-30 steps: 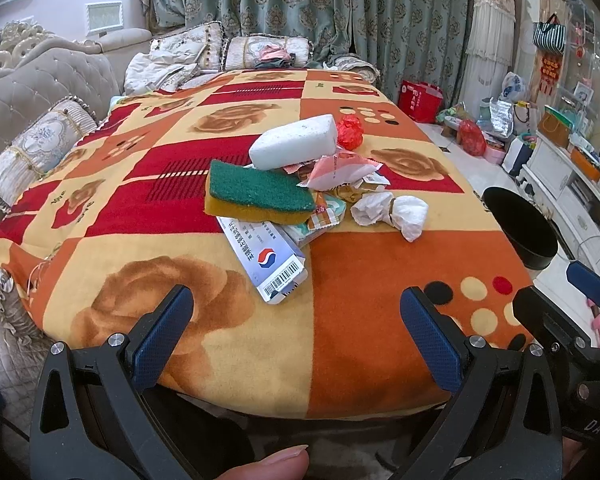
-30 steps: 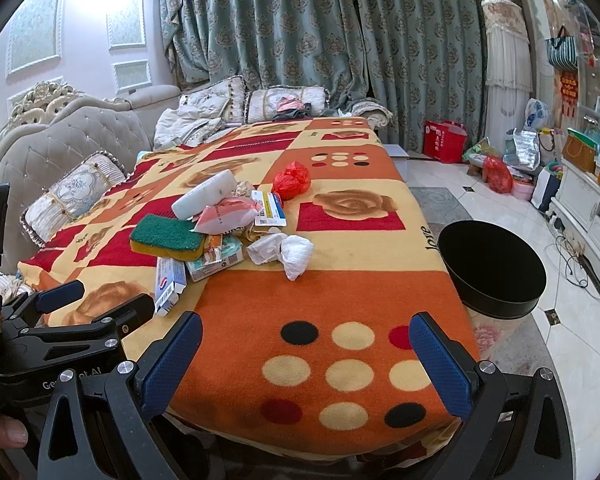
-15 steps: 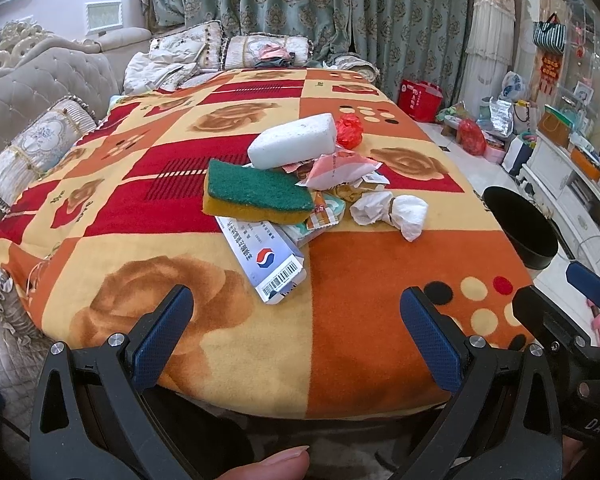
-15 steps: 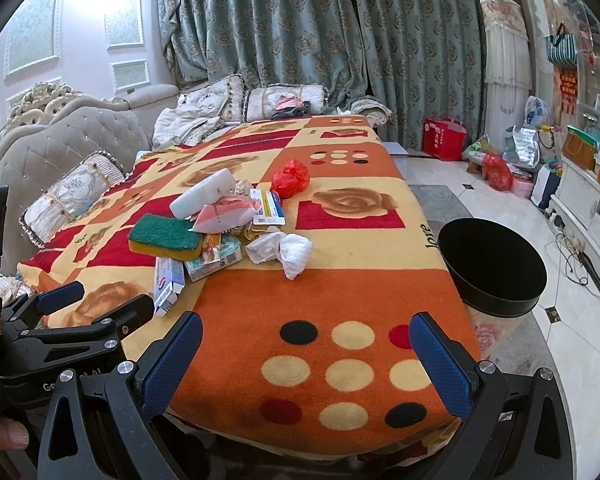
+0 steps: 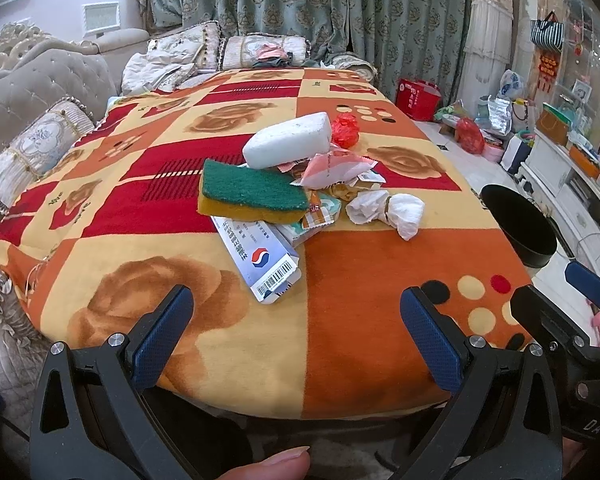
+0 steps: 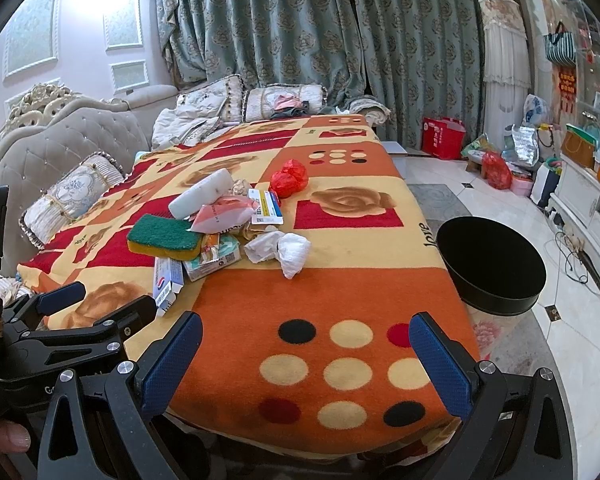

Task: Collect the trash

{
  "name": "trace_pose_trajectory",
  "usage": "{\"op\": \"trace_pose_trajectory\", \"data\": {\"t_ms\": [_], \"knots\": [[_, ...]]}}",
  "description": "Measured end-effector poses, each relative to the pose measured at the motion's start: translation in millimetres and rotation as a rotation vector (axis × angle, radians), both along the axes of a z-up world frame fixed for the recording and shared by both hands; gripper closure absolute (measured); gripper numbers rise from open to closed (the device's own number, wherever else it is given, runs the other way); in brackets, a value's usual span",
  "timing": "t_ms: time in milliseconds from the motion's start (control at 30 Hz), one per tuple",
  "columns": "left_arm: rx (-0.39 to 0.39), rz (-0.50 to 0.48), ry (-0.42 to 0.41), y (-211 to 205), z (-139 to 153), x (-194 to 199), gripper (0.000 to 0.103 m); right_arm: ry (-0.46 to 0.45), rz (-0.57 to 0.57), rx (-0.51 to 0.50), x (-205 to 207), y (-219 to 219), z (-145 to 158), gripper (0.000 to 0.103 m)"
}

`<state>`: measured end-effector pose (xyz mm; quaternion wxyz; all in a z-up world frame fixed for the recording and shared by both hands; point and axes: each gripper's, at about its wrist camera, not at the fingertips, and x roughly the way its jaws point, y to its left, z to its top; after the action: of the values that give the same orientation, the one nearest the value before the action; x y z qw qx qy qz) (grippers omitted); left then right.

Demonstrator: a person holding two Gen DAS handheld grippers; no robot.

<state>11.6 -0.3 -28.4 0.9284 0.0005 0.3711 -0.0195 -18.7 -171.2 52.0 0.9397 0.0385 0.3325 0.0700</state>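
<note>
While both grippers, left [image 5: 296, 332] and right [image 6: 306, 358], gaped wide and empty, trash [image 5: 296, 192] lay at 12 o'clock, bin [image 6: 492, 266] at 2 o'clock.

the sponge [image 5: 252, 194] covers the top of the flat white box [image 5: 262, 258], whose small print is unreadable, the wrappers [image 6: 216, 254] beneath the pile are mostly buried, and a fingertip [image 5: 278, 466] is cut by the bottom edge.
</note>
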Motion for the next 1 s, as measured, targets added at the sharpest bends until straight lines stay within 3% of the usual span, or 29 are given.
{"op": "trace_pose_trajectory", "data": {"t_ms": [500, 633, 700, 833, 933, 1000], "knots": [[-0.018, 0.004, 0.007, -2.7, -2.7, -0.2, 0.0, 0.006, -0.002, 0.005, -1.3, -1.6, -0.5, 0.001], [0.022, -0.008, -0.014, -5.5, -4.1, 2.8, 0.0, 0.014, 0.0, 0.01, -1.4, -2.6, -1.6, 0.001], [0.002, -0.044, 0.004, -7.1, -7.9, 5.8, 0.0, 0.021, 0.006, 0.019, 0.4, -2.7, -3.0, 0.001], [-0.04, -0.051, -0.055, -5.1, -6.5, 2.2, 0.0, 0.017, 0.0, 0.001, 1.1, 0.0, -3.3, 0.001], [0.014, -0.046, -0.028, -4.5, -3.2, 7.1, 0.0, 0.003, -0.01, -0.03, -0.3, 1.4, -2.1, 0.001], [-0.026, -0.065, 0.003, 2.3, -1.9, 11.5, 0.0, 0.006, -0.012, -0.035, 0.7, -0.2, -1.7, 0.001]]}}
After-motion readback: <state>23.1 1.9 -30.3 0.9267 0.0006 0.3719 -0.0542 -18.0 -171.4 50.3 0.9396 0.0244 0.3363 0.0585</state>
